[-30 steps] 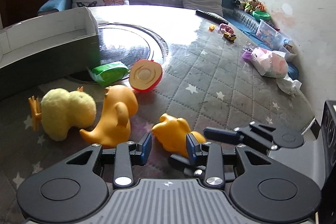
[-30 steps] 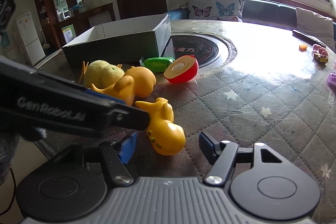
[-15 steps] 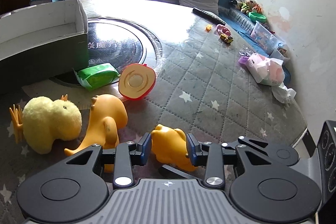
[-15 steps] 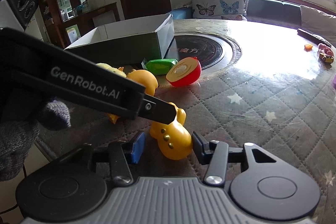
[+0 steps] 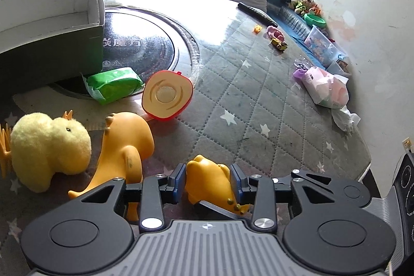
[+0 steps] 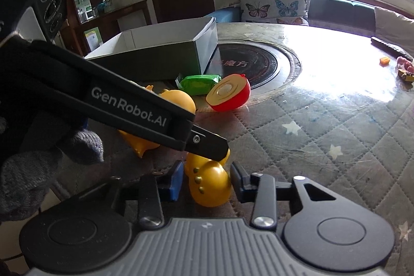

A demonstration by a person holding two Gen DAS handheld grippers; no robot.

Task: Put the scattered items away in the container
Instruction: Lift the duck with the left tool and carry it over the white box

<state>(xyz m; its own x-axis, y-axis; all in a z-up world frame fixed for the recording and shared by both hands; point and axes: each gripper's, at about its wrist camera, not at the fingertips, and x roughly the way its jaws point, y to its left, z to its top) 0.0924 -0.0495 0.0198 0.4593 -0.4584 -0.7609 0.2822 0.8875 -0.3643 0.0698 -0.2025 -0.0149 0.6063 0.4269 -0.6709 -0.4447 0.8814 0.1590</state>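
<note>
Convergence of both tools on the small orange toy is what is changing: across the last second the left gripper has been closing in from a stand-off until its blue-padded jaws are now sitting either side of the toy, looking close against its flanks, though whether they are pressing I cannot tell; the right gripper has been narrowing too and is now bracketing the same toy from the other side, jaws apart with a sliver of gap showing at each pad. My reading: a pickup of this toy is being set up, with both tools crowding one piece, so one will likely need to yield. The toy is lying on the quilted table, well short of the box, which is standing open with white inner walls and a dark green outside; its floor is hidden from here. Nearer the box are lying a crinkly green packet, just beside its front wall, and a red half-fruit of hard plastic with a flat tan cut face. Further from the box, a larger glossy orange dinosaur with a bumpy spine is resting against a fuzzy yellow plush chick. The small toy is smooth, rounded, studded, likely slippery under pads.
</note>
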